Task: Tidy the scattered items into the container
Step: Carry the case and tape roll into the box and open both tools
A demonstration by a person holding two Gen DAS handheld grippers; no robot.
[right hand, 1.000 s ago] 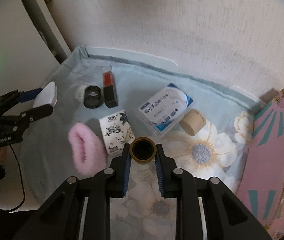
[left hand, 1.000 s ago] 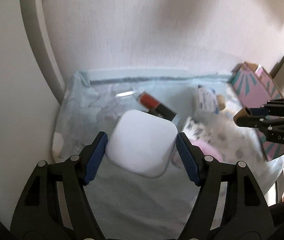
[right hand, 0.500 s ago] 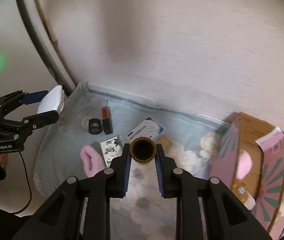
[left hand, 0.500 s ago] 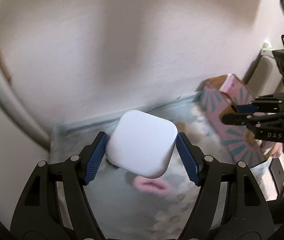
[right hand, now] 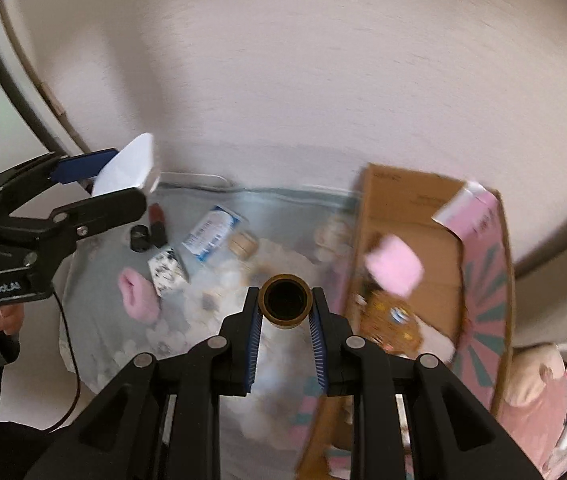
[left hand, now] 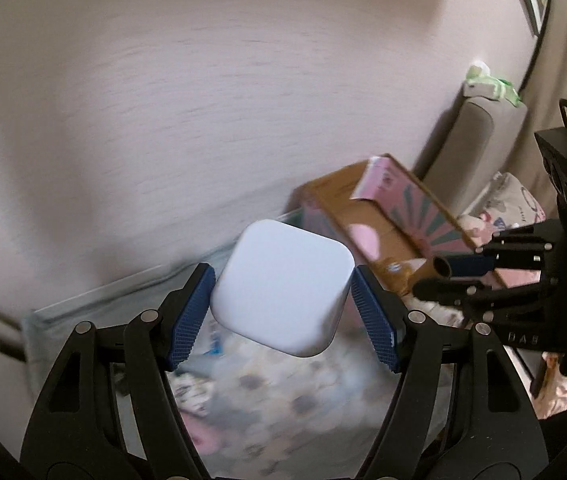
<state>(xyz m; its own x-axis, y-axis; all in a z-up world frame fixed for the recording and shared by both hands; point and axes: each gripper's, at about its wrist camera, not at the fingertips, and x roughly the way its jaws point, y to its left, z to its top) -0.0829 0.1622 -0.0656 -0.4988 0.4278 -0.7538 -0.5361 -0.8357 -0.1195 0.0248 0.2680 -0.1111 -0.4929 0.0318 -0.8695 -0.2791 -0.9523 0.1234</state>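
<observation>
My left gripper point(left hand: 281, 312) is shut on a white rounded square case point(left hand: 281, 286) and holds it high above the table. It also shows in the right wrist view point(right hand: 131, 168). My right gripper point(right hand: 285, 312) is shut on a brown tube with a dark opening point(right hand: 286, 300), held above the table left of the open cardboard box with pink flaps point(right hand: 435, 240). The box also shows in the left wrist view point(left hand: 367, 216), to the right of the case. It holds a pink item point(right hand: 393, 266) and a patterned packet point(right hand: 393, 320).
On the floral cloth point(right hand: 211, 320) lie a pink fuzzy band point(right hand: 137, 292), a black-and-white box point(right hand: 167, 272), a blue-and-white packet point(right hand: 211, 232), a red lipstick point(right hand: 156, 220), a black cap point(right hand: 138, 237) and a small wooden jar point(right hand: 243, 243). A wall stands behind; pink soft things lie at right.
Both grippers have risen and swung right toward the box, each still holding its item. The box now fills more of both views.
</observation>
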